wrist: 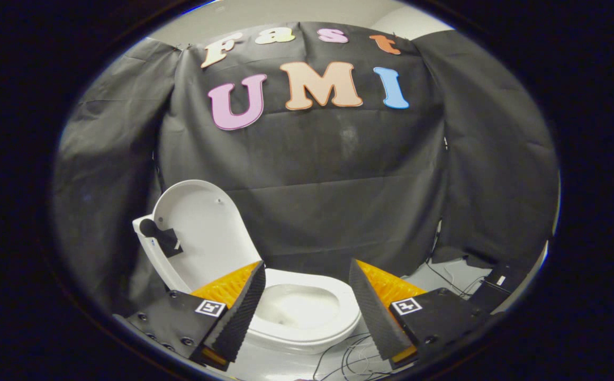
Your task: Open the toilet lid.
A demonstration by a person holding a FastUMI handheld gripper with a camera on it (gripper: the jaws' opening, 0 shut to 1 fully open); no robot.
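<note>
Toilet lid [201, 227] already raised, upright behind the bowl [307, 312], long axis vertical, beyond the left finger [233, 312]. Gripper [307, 299] released, 2 fingers spread, holding nothing, above the bowl.

Gripper [307, 296] level, jaws spread wide apart, holding nothing

White toilet lid [201, 227] (black cloth wall [339, 174])

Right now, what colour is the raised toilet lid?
White, clearest in the gripper view: the toilet lid stands up beyond the open tongs.
</note>
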